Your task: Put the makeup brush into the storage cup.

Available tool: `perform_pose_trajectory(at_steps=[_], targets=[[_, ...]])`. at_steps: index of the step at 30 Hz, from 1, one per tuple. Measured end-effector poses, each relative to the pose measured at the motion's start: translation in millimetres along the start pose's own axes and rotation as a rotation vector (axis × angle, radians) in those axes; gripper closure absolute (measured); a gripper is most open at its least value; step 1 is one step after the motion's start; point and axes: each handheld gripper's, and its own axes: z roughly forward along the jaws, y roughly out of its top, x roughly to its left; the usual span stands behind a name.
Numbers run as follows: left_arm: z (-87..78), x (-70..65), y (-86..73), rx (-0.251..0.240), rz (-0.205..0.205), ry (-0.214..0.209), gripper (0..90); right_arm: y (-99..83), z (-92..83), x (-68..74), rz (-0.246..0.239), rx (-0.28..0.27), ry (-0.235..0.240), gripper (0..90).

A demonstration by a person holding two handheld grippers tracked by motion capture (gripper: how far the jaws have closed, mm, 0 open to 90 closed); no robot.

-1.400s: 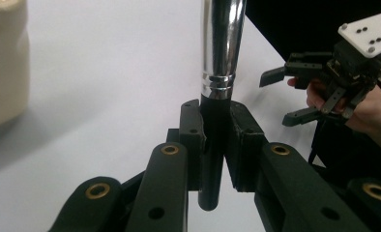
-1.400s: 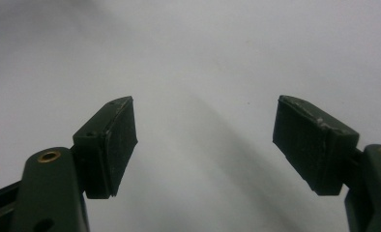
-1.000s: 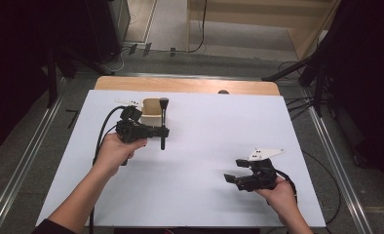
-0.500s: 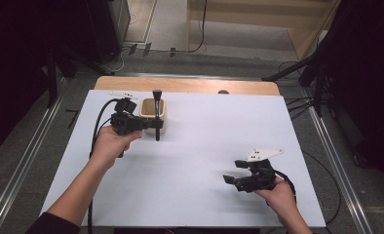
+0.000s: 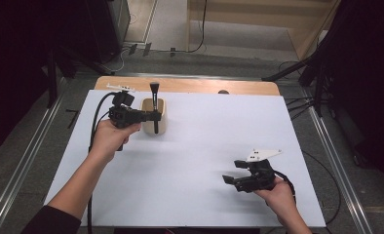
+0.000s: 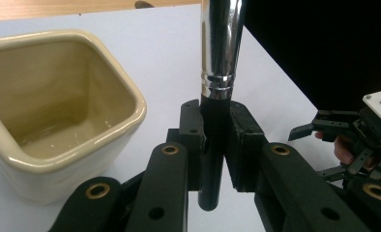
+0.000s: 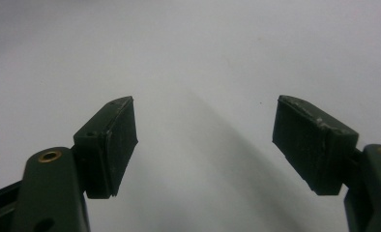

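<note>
Two forearms come in from the bottom of the high view. The left one stretches far forward over the white bench (image 5: 200, 161), its hand wrapped round the left gripper (image 5: 153, 116), which points level toward the right and is clamped on a makeup brush (image 5: 154, 108). That brush stands upright, bristles up, right at the cream pot (image 5: 153, 117) near the bench's far left; whether its lower end is inside the pot cannot be told from here. The right hand rests low near the front right corner, and the right gripper (image 5: 230, 174) points left with its jaws apart and nothing in them; a grey three-cornered plate sits on top of it.

From the left gripper view, the black pads (image 6: 192, 140) press on the brush (image 6: 213, 125) from both sides, on the glossy black handle just below the polished, ringed silver ferrule. The handle's rounded tip hangs free below the pads. The pot (image 6: 58, 121) stands just beside it at the left: glazed ceramic, squarish with rounded corners, thick-rimmed and hollow.

From the right gripper view, two matte, slightly scuffed rectangular pads (image 7: 109, 145) stand wide apart over the smooth white bench surface (image 7: 203, 58).
</note>
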Motion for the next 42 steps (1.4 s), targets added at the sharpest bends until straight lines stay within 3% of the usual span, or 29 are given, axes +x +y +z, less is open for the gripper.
perform_pose_trajectory(at_steps=[14, 19, 29, 33, 37, 42], targets=[[-0.9, 11.5, 20.9, -0.014, 0.007, 0.050, 79.7, 0.0, 0.7, -0.3, 0.000, 0.004, 0.000, 25.2], [-0.3, 14.4, 29.6, -0.032, -0.010, 0.054, 79.7, 0.0, 1.2, -0.3, 0.000, 0.006, 0.000, 25.2], [0.4, 15.1, 45.3, -0.048, 0.012, 0.092, 79.7, -0.2, 1.4, -0.6, 0.002, 0.008, -0.002, 25.2], [0.5, 16.5, 49.9, -0.066, 0.016, 0.107, 79.7, 0.0, 1.7, -0.1, 0.007, 0.010, 0.003, 25.2], [1.0, 15.8, 56.7, -0.129, 0.037, 0.130, 79.7, 0.2, 2.7, -0.1, 0.004, 0.016, 0.002, 25.2], [5.0, 18.8, 60.1, -0.154, 0.044, 0.163, 79.7, 0.0, 2.4, -0.3, 0.004, 0.014, 0.002, 25.2]])
